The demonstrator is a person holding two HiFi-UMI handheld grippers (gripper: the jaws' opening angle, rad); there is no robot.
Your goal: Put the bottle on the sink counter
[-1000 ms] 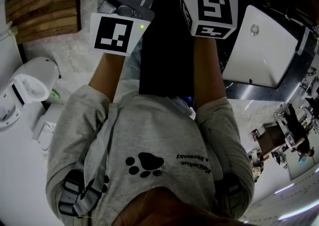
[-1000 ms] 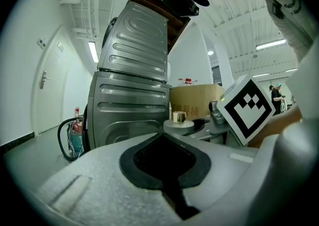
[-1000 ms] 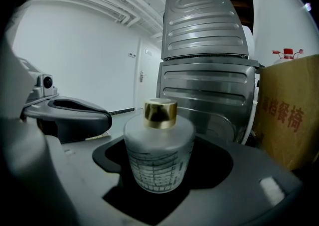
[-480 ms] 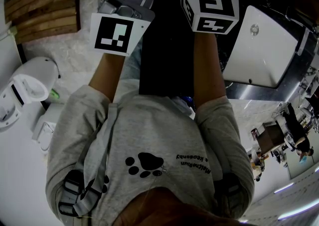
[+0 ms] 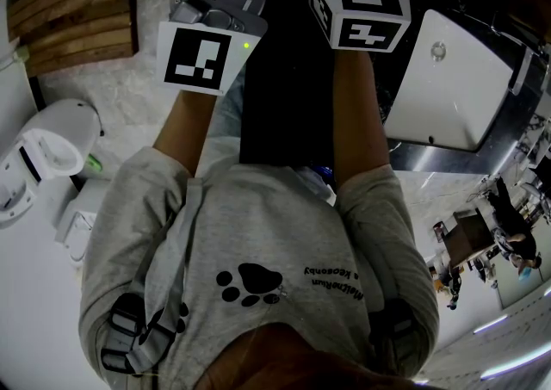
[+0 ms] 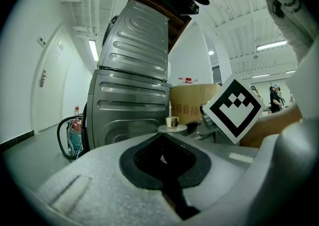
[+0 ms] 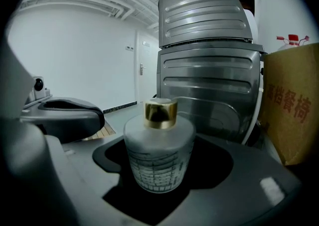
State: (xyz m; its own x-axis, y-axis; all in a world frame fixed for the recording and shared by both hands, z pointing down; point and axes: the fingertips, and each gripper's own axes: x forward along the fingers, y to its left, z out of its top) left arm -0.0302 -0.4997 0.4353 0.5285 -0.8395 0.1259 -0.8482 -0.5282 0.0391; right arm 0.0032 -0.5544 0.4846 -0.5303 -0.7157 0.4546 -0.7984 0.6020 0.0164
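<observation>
A squat frosted-glass bottle (image 7: 159, 155) with a gold cap stands upright between the grey jaws of my right gripper (image 7: 159, 175), which is shut on its body. In the head view that gripper's marker cube (image 5: 357, 8) is at the top, right of centre, and the bottle is hidden. My left gripper (image 6: 164, 157) is shut with nothing in it, its pads meeting below a diamond-shaped gap. Its marker cube (image 5: 205, 57) is at the upper left of the head view. From the left gripper view the bottle's gold cap (image 6: 172, 121) shows just beyond the jaws.
Two stacked steel machines (image 7: 209, 70) stand ahead, with a cardboard box (image 7: 294, 100) to their right. A white basin (image 5: 448, 78) set in a steel counter lies at the person's right. A white appliance (image 5: 47, 151) and wooden slats (image 5: 73, 9) are at the left.
The right gripper's marker cube has shifted slightly toward the top of the head view. The left gripper has stayed in place.
</observation>
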